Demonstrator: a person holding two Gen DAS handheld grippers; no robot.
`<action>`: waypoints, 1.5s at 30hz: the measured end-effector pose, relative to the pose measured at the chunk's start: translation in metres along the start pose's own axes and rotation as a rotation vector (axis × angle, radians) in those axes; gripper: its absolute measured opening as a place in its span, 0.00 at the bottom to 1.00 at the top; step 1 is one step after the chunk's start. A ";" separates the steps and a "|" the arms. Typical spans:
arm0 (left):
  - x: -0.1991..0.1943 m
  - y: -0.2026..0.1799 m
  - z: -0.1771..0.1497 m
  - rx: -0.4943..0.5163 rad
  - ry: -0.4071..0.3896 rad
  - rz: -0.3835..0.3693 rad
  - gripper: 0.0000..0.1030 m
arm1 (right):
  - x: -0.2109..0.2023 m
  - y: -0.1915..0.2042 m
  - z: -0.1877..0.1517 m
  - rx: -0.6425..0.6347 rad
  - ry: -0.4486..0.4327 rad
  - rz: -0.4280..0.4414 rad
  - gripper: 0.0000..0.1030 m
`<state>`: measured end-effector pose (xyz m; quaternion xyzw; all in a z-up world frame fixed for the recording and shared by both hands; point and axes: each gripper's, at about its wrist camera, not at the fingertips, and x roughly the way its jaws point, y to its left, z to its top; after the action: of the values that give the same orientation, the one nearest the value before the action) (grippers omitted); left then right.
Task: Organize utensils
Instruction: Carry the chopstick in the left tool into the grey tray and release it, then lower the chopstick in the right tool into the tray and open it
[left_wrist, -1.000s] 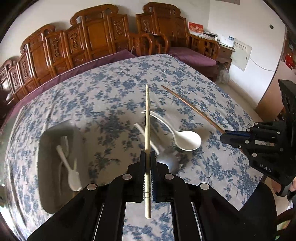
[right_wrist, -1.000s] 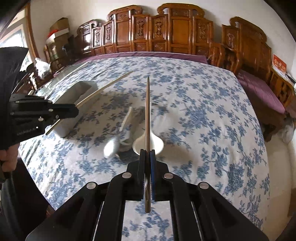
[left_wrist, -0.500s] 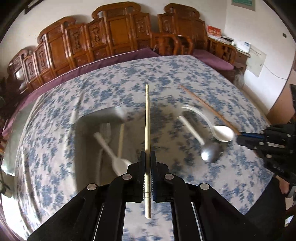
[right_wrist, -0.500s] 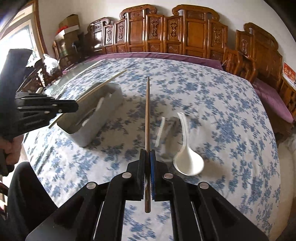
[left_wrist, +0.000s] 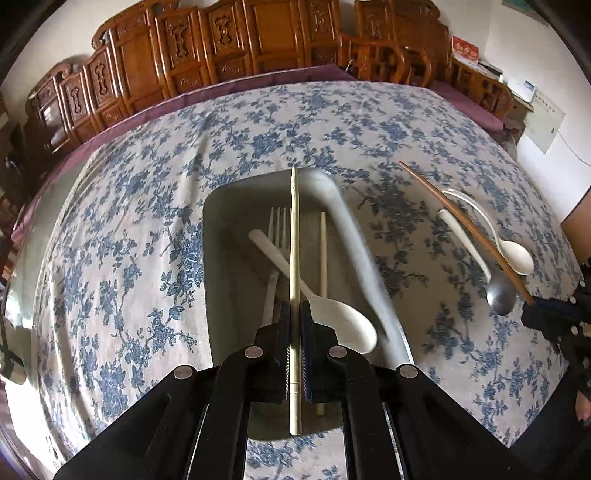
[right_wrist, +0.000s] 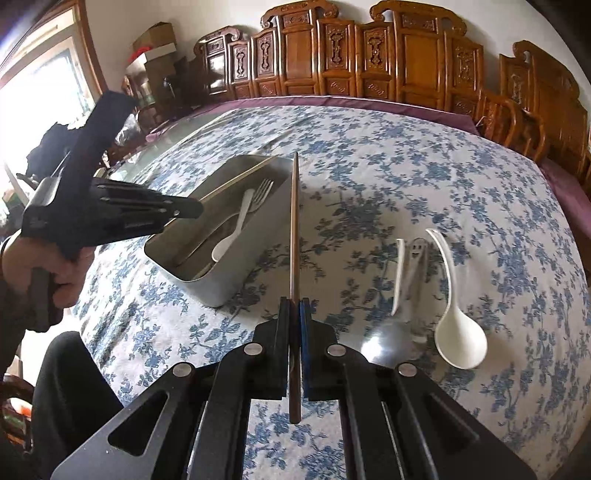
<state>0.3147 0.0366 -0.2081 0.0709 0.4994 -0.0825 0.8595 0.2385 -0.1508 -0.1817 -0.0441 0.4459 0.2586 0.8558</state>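
My left gripper (left_wrist: 294, 308) is shut on a pale bamboo chopstick (left_wrist: 294, 236) and hangs right over the grey metal box (left_wrist: 221, 236). In the box lie a white spoon (left_wrist: 332, 317), a fork (left_wrist: 277, 229) and another pale chopstick (left_wrist: 323, 251). My right gripper (right_wrist: 294, 304) is shut on a brown chopstick (right_wrist: 294, 221), held above the cloth just right of the box (right_wrist: 240, 269). In the right wrist view the left gripper (right_wrist: 192, 208) shows at the left, over the box's near end, in a hand.
On the flowered tablecloth right of the box lie a white soup spoon (right_wrist: 458, 332), a metal spoon (right_wrist: 384, 350) with a smiley handle and a slim white utensil (right_wrist: 398, 273). Carved wooden chairs (right_wrist: 406, 62) ring the table's far side. A person's dark-clad leg (right_wrist: 70, 387) sits at the near left edge.
Both grippers have swung left across the table with their chopsticks. The left one has come from above the loose spoons to above the box; the right one has neared the box.
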 end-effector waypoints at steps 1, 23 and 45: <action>0.003 0.001 0.000 0.001 0.010 0.003 0.04 | 0.001 0.001 0.000 -0.003 0.002 0.001 0.06; -0.015 0.031 -0.008 -0.070 -0.043 0.029 0.46 | 0.021 0.031 0.022 -0.021 0.005 0.025 0.06; -0.085 0.087 -0.053 -0.198 -0.189 0.071 0.82 | 0.060 0.089 0.049 -0.055 0.043 0.025 0.06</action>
<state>0.2474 0.1387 -0.1566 -0.0048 0.4192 -0.0088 0.9078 0.2605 -0.0347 -0.1856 -0.0676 0.4573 0.2803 0.8413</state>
